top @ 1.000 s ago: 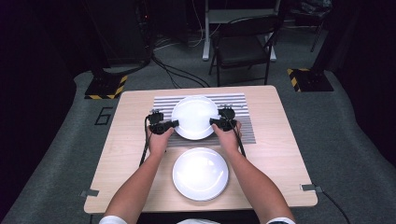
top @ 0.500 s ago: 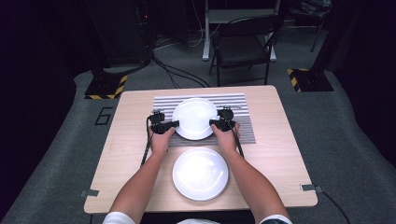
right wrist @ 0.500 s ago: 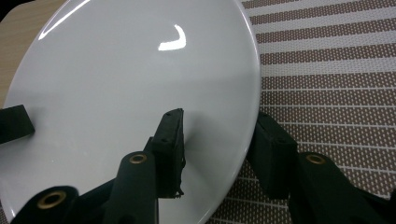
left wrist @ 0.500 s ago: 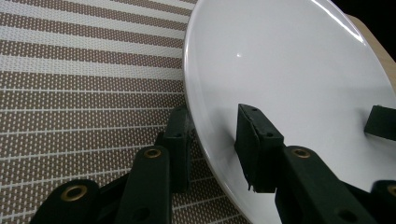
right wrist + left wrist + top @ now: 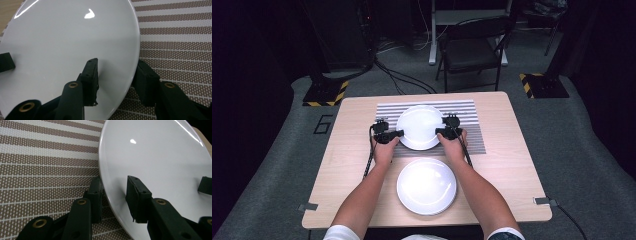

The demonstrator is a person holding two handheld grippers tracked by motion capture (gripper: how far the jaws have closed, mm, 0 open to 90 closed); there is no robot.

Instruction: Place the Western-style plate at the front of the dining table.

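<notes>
Plate [image 5: 420, 126] barely moved from a second ago; left gripper [image 5: 113, 195] and right gripper [image 5: 117, 76] straddle its rim, grip unclear; lift pending.

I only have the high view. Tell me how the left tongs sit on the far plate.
Observer: In the left gripper view, the left tongs straddle the rim of the far plate, one jaw over its top face and one under the edge.
Operator: Now report the right side.
Observer: The right gripper view shows the same: the right tongs have one jaw on the plate's top face and the other outside and below the rim.
Operator: Describe what is under the plate there.
Observer: A woven placemat with brown and pale stripes; up close its mesh weave is visible.
</notes>
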